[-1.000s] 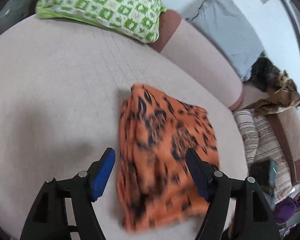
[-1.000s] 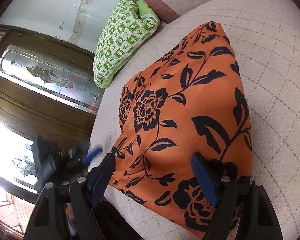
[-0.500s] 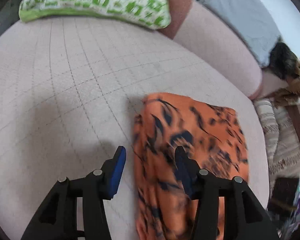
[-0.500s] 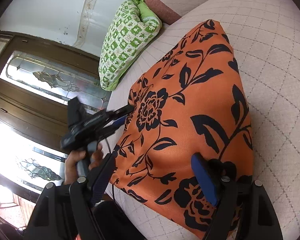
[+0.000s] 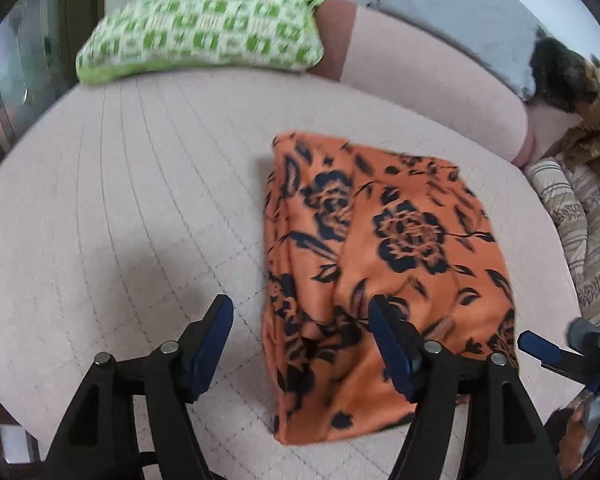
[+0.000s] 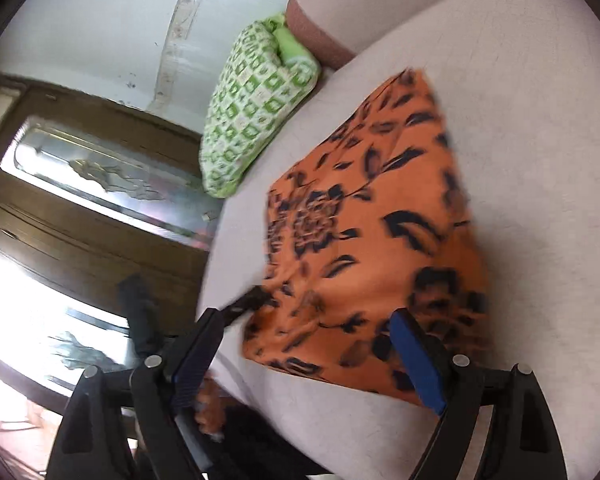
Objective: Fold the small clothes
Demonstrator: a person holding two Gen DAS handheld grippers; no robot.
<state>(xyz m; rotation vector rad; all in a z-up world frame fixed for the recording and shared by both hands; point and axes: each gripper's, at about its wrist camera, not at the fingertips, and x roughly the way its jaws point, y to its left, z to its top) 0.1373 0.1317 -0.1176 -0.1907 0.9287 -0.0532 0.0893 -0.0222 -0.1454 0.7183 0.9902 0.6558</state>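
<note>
An orange cloth with a black flower print lies folded into a rough rectangle on the pale quilted couch seat. It also shows in the right wrist view. My left gripper is open and empty, above the cloth's near left edge, one finger over the cloth and one over bare seat. My right gripper is open and empty, just short of the cloth's near edge. The right gripper's blue tip shows in the left wrist view at the cloth's right corner. The left gripper's tip shows in the right wrist view at the cloth's left corner.
A green and white checked pillow lies at the back of the seat, also in the right wrist view. The couch backrest runs behind the cloth with a grey cushion on it. Striped fabric lies at the right. A wooden door with glass stands beyond the seat's edge.
Both grippers have drawn back from the cloth toward its near edge. The left gripper swung so more of the folded cloth shows. The cloth lies still.
</note>
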